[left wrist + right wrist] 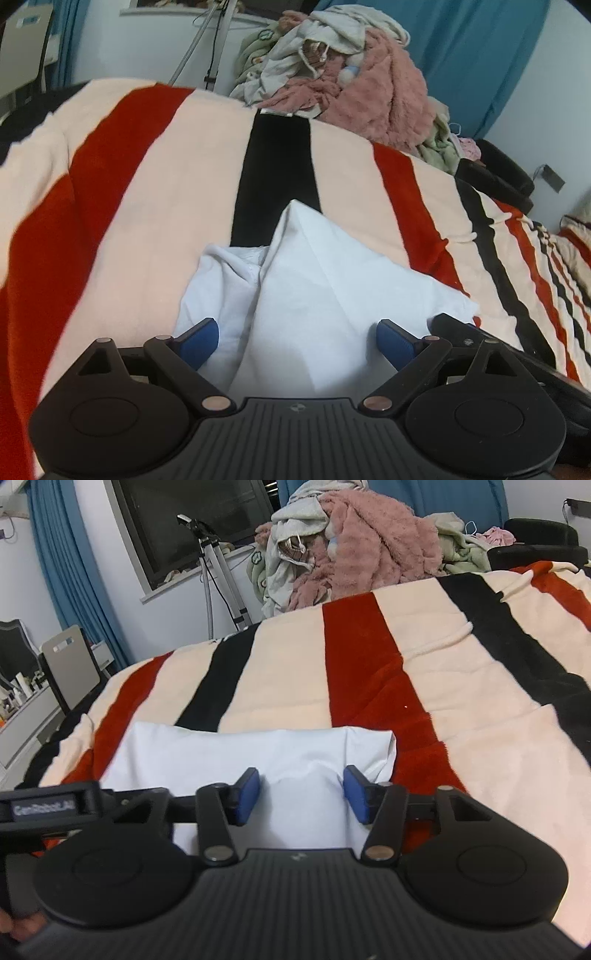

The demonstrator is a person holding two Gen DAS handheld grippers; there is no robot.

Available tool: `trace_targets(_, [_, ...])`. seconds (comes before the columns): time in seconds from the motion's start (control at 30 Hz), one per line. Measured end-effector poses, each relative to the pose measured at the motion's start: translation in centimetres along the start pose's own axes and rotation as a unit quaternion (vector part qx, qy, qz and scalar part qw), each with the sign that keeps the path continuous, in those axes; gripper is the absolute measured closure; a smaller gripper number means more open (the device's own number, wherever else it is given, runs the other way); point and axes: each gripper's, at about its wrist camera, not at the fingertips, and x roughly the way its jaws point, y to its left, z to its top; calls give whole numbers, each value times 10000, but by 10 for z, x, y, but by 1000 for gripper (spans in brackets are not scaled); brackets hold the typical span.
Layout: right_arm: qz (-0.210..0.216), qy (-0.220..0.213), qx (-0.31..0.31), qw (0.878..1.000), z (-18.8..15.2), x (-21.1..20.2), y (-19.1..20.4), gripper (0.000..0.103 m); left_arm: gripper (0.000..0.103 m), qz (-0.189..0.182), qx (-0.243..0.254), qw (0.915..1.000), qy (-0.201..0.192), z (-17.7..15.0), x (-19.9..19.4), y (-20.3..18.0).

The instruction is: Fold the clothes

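Note:
A white garment lies partly folded on the striped blanket, with a raised ridge running away from me. My left gripper is open, its blue pads spread wide over the cloth's near edge. In the right wrist view the same white garment is a flat rectangle with a small bump at its near edge. My right gripper is open too, its blue pads standing on either side of that bump without pinching it. The other gripper's black body shows at the left.
The blanket has red, black and cream stripes and covers the whole bed. A heap of pink, grey and green clothes sits at the far edge. A tripod stands beyond the bed, with blue curtains and a chair nearby.

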Motion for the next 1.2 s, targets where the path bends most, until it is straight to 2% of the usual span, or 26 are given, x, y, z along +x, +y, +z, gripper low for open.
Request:
trace_targets(0.13, [34,-178,-136,9997,0,-37,9,56,9,28,447,9990,-50,-11,-26,-18])
trace_targets(0.3, [4,-277,-337,9990,-5,-73,19,56,9,71,769,9970,-48,-34,-60,-30])
trace_targets(0.5, [-27,365,-62,9993,-40,-70,16,56,10,38,737,9971,197,-55,-71,-25])
trace_targets(0.6, [-56,383,115,9992,-48,-74,13,56,12,-40,687,9975,178,-53,-74,-19])
trace_targets(0.77, [-33,-21,723,9974,-42,-96,-3,49,22,-556,-14,9984,22,-43,-82,10])
trace_targets(0.83, [-22,-212,1098,9937,-42,-101,-16,36,27,-800,-469,9957,1,-37,-78,26])
trace_targets(0.9, [9,-306,1578,9870,-43,-100,-35,36,37,-1023,-936,9903,68,-32,-69,42])
trace_targets(0.97, [156,-314,2075,9776,-45,-94,-52,36,40,-1181,-1313,9842,92,-30,-57,56])
trace_targets(1.07, [418,-373,2663,9623,-50,-78,-72,37,42,-1251,-1558,9798,34,-29,-44,66])
trace_targets(1.13, [486,-380,2642,9625,-49,-65,-75,45,43,-1254,-1539,9801,10,-28,-39,67])
trace_targets(1.2, [524,-335,2453,9675,-47,-54,-72,53,51,-1258,-1521,9803,-13,-27,-35,67])
